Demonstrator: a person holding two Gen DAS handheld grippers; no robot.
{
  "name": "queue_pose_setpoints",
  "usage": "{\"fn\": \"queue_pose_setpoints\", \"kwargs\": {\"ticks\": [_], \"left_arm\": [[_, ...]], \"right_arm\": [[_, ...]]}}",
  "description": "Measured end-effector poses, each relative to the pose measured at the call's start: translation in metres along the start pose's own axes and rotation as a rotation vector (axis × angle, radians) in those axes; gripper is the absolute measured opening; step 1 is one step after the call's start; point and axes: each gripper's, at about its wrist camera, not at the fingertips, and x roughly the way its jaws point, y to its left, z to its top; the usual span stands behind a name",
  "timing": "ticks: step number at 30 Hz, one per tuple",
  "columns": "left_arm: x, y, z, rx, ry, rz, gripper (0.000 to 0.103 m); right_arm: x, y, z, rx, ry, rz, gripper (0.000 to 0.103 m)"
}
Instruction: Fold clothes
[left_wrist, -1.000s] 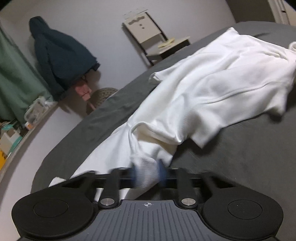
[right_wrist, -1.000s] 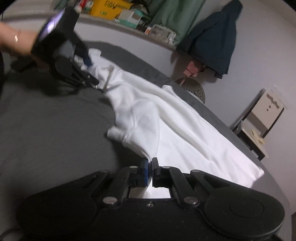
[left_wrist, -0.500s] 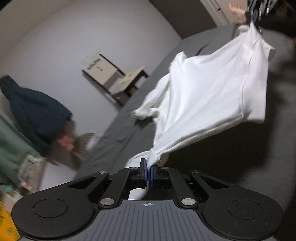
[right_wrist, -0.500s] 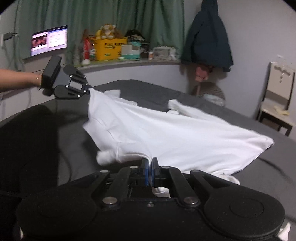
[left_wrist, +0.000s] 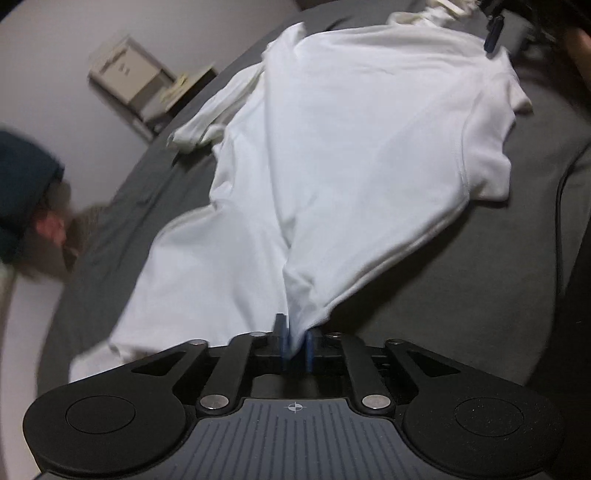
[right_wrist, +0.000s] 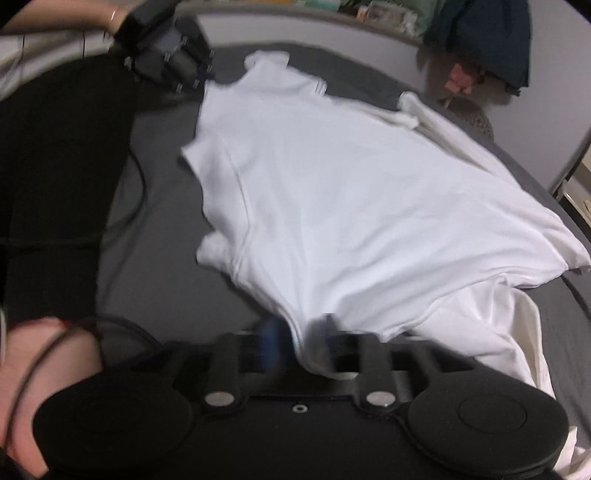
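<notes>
Left gripper (left_wrist: 294, 345) jaws opening, white T-shirt (left_wrist: 354, 147) corner loose between blue pads; right gripper (right_wrist: 299, 343) jaws opening wider, other shirt corner between them, blurred. T-shirt spread across dark grey bed (left_wrist: 480, 280), second white garment (right_wrist: 491, 332) lying partly beneath it. Chair (left_wrist: 136, 81) by wall, dark jacket (right_wrist: 491, 37) hanging beyond bed

The white shirt (left_wrist: 351, 155) has dropped flat onto the bed as both grippers' jaws are opening.
</notes>
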Motion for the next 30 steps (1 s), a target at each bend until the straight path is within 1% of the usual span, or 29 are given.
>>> {"fn": "queue_pose_setpoints", "kwargs": {"ticks": [1,2,3,4,5,7,8,9,10,11,12,14,15,16,18,19,20,21,22,23,24,25,26,27,30], "left_arm": [[-0.002,0.009,-0.001,-0.037,0.0,0.0,0.027],[-0.005,0.017,-0.002,-0.075,-0.001,0.0,0.052],[-0.009,0.024,-0.003,-0.11,-0.008,0.018,0.082],[-0.015,0.028,-0.003,-0.14,-0.039,0.078,0.092],[-0.021,0.032,0.0,-0.17,-0.081,0.137,0.098],[-0.029,0.038,0.015,-0.243,-0.15,0.202,0.098],[-0.033,0.041,0.023,-0.281,-0.182,0.23,0.098],[-0.034,0.042,0.036,-0.314,-0.209,0.247,0.098],[-0.034,0.041,0.05,-0.324,-0.238,0.255,0.098],[-0.033,0.034,0.067,-0.311,-0.262,0.252,0.098],[-0.033,0.027,0.084,-0.297,-0.285,0.248,0.099],[-0.031,0.013,0.119,-0.27,-0.333,0.242,0.098],[-0.03,0.006,0.135,-0.263,-0.356,0.236,0.099],[-0.031,-0.003,0.147,-0.274,-0.376,0.222,0.099],[-0.031,-0.021,0.17,-0.294,-0.418,0.195,0.099],[-0.031,-0.029,0.18,-0.318,-0.438,0.173,0.099],[-0.028,-0.034,0.185,-0.372,-0.459,0.132,0.099],[-0.027,-0.039,0.188,-0.423,-0.481,0.09,0.098],[-0.026,-0.045,0.187,-0.457,-0.506,0.047,0.099],[-0.021,-0.05,0.185,-0.467,-0.525,0.01,0.099],[-0.017,-0.055,0.183,-0.478,-0.544,-0.026,0.099],[-0.012,-0.06,0.181,-0.481,-0.556,-0.054,0.099],[-0.007,-0.065,0.179,-0.464,-0.546,-0.059,0.099],[-0.001,-0.068,0.178,-0.45,-0.527,-0.052,0.099],[0.013,-0.071,0.173,-0.457,-0.481,-0.023,0.099]], "right_arm": [[-0.006,-0.003,0.0,0.027,-0.024,0.003,0.053],[-0.013,-0.009,-0.002,0.069,-0.048,-0.004,0.053],[-0.021,-0.016,-0.003,0.12,-0.068,-0.016,0.053],[-0.03,-0.026,-0.005,0.177,-0.08,-0.044,0.053],[-0.038,-0.038,-0.009,0.243,-0.081,-0.097,0.053],[-0.051,-0.066,-0.021,0.364,-0.059,-0.23,0.053],[-0.054,-0.079,-0.028,0.415,-0.036,-0.302,0.053],[-0.057,-0.093,-0.036,0.473,0.005,-0.385,0.053],[-0.061,-0.108,-0.043,0.544,0.053,-0.449,0.053],[-0.065,-0.122,-0.05,0.615,0.101,-0.512,0.053],[-0.069,-0.131,-0.054,0.675,0.137,-0.55,0.053],[-0.078,-0.138,-0.058,0.749,0.182,-0.592,0.053],[-0.08,-0.137,-0.057,0.755,0.184,-0.605,0.055],[-0.081,-0.137,-0.056,0.761,0.185,-0.619,0.06],[-0.076,-0.134,-0.056,0.753,0.185,-0.64,0.067],[-0.071,-0.132,-0.056,0.742,0.184,-0.647,0.068],[-0.063,-0.131,-0.057,0.739,0.188,-0.634,0.068],[-0.053,-0.13,-0.06,0.733,0.2,-0.605,0.068],[-0.045,-0.129,-0.063,0.72,0.206,-0.591,0.067],[-0.039,-0.126,-0.066,0.691,0.197,-0.61,0.064],[-0.033,-0.123,-0.068,0.662,0.188,-0.63,0.039],[-0.031,-0.124,-0.071,0.631,0.187,-0.67,0.013],[-0.033,-0.13,-0.074,0.633,0.186,-0.692,0.007],[-0.04,-0.139,-0.078,0.658,0.163,-0.721,0.007],[-0.073,-0.176,-0.087,0.737,0.101,-0.872,0.008]]}}
